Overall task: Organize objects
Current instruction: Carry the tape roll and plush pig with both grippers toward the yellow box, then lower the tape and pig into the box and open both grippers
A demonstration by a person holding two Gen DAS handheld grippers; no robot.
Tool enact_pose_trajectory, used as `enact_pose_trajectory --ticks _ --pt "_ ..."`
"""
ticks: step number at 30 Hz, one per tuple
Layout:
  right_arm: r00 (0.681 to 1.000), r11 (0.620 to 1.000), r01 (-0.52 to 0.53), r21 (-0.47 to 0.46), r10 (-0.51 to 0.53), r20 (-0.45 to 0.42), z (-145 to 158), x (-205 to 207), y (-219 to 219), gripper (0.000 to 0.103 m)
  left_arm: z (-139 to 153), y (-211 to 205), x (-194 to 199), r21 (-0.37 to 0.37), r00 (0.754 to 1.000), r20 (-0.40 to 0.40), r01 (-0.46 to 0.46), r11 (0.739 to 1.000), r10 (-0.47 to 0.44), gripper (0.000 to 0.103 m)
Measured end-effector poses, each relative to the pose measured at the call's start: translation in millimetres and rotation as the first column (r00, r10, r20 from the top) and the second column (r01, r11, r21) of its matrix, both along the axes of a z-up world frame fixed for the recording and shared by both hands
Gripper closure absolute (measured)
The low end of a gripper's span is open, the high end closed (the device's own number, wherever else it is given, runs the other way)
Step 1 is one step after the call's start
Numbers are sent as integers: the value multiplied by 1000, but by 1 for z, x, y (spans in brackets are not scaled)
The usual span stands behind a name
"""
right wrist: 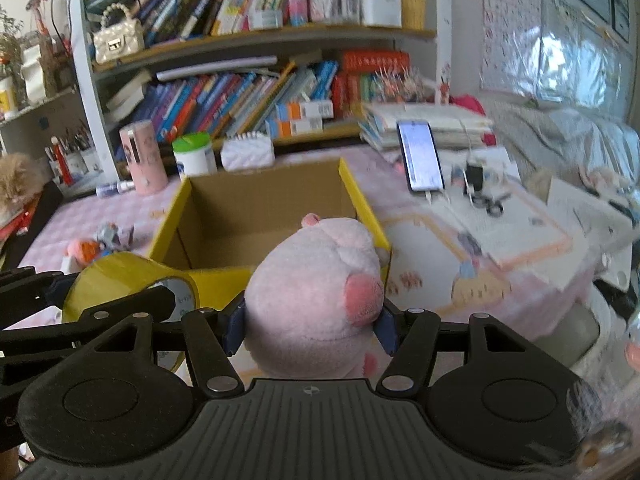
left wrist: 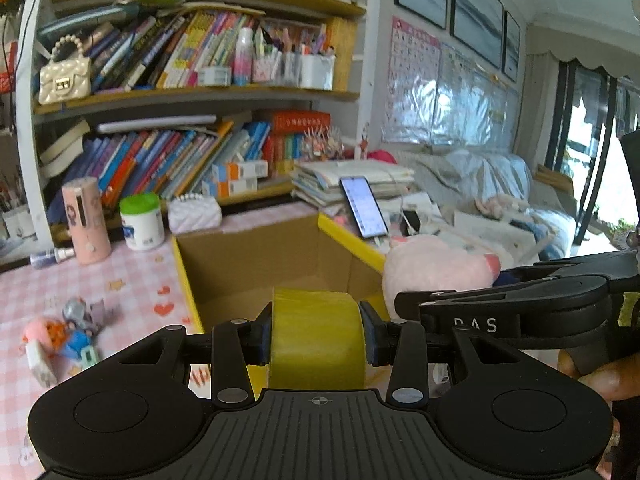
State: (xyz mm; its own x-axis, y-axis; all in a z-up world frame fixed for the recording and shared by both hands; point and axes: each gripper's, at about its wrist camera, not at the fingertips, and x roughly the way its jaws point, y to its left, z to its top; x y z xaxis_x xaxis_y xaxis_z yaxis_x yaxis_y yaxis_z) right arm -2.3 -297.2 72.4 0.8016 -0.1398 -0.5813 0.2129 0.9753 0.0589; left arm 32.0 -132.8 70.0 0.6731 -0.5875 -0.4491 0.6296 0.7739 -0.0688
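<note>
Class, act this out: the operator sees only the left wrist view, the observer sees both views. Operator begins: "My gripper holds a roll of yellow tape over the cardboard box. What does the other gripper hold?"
Observer: The right gripper is shut on a pink plush pig toy, pads pressing both its sides.
Operator: Is anything in the yellow-edged cardboard box?
Observer: The right wrist view shows more of the box floor; what shows is bare, and the near part is hidden behind the pig.
Operator: What lies past the phone on my right?
Observer: Beyond the propped smartphone, a small black object and tangled cables rest on the table.
</note>
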Motion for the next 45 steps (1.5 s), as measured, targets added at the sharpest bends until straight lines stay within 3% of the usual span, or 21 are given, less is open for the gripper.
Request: enact_pose_trajectory --ticks 11,17,22,28,33,38,45 --pt "995 996 -90 -4 90 30 14 66 -32 44 9 -24 51 -21 996 17 -90 996 91 64" --pt "982 981 -188 -41 188 -12 1 111 -43 43 -5 -37 97 19 983 -66 -169 985 170 64" --pt "953 950 -296 -101 288 -94 -23 155 -46 43 -23 -47 130 68 967 -138 -207 976 214 64" --pt "880 869 -460 -183 418 -226 -51 200 -40 43 -41 -64 164 128 950 -204 -214 968 237 64" --pt "777 741 -620 -258 535 -331 -66 224 -31 43 -53 -79 183 177 941 -235 -206 962 245 63" --pt "700 636 -708 -308 571 -429 -81 238 -21 43 -61 -88 195 230 927 -272 -197 953 257 63" --pt "651 603 -745 -285 565 -507 -98 251 -23 43 -71 -89 200 276 911 -309 -187 943 272 63"
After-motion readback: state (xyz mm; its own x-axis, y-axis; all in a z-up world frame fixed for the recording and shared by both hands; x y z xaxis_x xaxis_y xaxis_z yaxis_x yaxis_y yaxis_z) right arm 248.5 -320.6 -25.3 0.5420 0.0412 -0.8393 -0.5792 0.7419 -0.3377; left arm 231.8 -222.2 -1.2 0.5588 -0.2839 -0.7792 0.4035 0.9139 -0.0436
